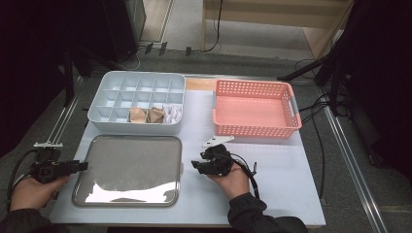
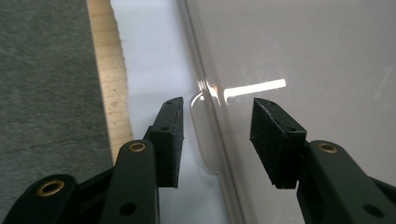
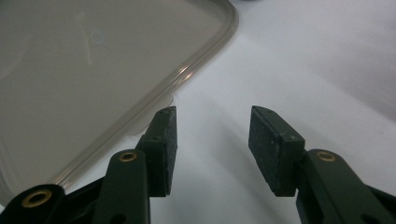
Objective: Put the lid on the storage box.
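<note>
The clear lid [image 1: 127, 167] lies flat at the near left of the white table [image 1: 272, 184], below the divided box [image 1: 136, 101] and left of the pink basket [image 1: 255, 108]. Left gripper [image 1: 81, 166], jaws apart, straddles its left rim; right gripper [image 1: 194, 164], jaws apart, hovers beside its right edge.

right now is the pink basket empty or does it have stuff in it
Empty: the high view shows the pink basket with a bare floor, nothing lying inside.

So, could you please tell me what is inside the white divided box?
In the divided box, the front row holds two tan folded items and a white one. The other visible compartments look empty; the near wall hides their bottoms.
</note>
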Demonstrator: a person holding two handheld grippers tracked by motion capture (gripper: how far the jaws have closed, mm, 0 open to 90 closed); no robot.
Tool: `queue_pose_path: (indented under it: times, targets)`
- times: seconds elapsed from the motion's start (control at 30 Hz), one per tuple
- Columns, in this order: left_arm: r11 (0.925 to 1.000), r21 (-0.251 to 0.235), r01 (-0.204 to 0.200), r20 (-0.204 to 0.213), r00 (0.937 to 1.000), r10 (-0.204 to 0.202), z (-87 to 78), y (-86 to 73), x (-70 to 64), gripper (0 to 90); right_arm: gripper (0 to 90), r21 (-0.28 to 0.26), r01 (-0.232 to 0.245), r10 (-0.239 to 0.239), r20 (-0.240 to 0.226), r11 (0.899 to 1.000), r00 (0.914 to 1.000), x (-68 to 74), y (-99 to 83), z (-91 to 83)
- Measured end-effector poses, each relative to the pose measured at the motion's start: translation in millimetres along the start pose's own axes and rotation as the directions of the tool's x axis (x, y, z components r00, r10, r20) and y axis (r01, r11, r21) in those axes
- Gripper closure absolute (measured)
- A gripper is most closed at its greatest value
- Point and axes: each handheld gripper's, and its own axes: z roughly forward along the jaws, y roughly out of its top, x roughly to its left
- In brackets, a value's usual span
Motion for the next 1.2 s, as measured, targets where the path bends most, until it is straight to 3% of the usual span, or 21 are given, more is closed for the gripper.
queue_pose_path:
  times: [0.07, 0.4, 0.8, 1.1, 1.2]
  targets:
    - [0.9999, 0.01, 0.005, 0.01, 0.9999, -0.005, 0.3, 0.3, -1.4, 57.8, 53.5, 0.003, -0.005, 0.005, 0.0, 1.0, 1.0, 0.7, 0.1, 0.4]
    - [0.9996, 0.029, -0.001, -0.017, 0.9999, 0.002, 0.7, 2.1, -6.1, 56.8, 53.5, 0.037, -0.005, 0.005, 0.006, 0.999, 1.0, 11.7, 0.4, 8.1]
    - [0.9992, 0.04, -0.005, -0.018, 0.9998, 0.006, 1.0, 3.2, -5.8, 56.5, 53.9, 0.083, -0.085, 0.081, 0.05, 0.993, 0.9954, 33.2, 7.1, 23.2]
    - [0.999, 0.043, -0.007, -0.032, 0.9994, 0.008, 1.1, 3.4, -7.9, 57.0, 55.4, 0.095, -0.176, 0.167, 0.088, 0.98, 0.982, 41.9, 12.4, 30.1]
    - [0.999, 0.044, -0.005, -0.034, 0.9994, 0.006, 1.1, 3.5, -8.0, 57.2, 56.6, 0.114, -0.234, 0.223, 0.097, 0.966, 0.9699, 43.3, 12.9, 32.6]
